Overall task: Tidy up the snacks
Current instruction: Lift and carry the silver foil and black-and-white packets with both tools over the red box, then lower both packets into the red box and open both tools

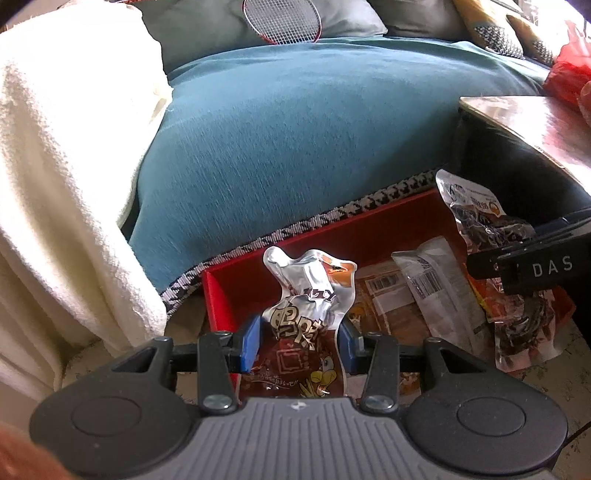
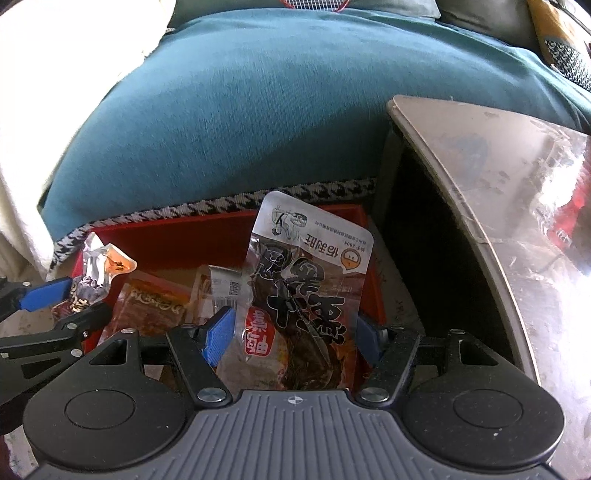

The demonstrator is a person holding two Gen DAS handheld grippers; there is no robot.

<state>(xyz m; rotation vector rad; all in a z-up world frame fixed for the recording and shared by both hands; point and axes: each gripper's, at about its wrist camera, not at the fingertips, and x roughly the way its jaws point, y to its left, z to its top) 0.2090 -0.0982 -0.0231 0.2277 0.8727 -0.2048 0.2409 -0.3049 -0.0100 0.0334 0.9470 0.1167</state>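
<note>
My left gripper [image 1: 300,341] is shut on a crumpled silver and brown snack pouch [image 1: 308,306], its blue pads pressing both sides, held over the left end of a red box [image 1: 236,291]. My right gripper [image 2: 293,338] is shut on a flat clear pack of dark snack with black lettering [image 2: 308,291], held upright over the right part of the red box [image 2: 207,236]. In the right wrist view the left gripper [image 2: 59,299] and its silver pouch [image 2: 98,273] show at the left. Several snack packs [image 1: 439,291] lie inside the box.
A teal blanket [image 1: 295,129] covers a sofa just behind the box, with a white throw [image 1: 62,166] to its left. A low shiny table [image 2: 517,229] stands to the right of the box. A racket [image 1: 282,20] lies on the sofa cushions.
</note>
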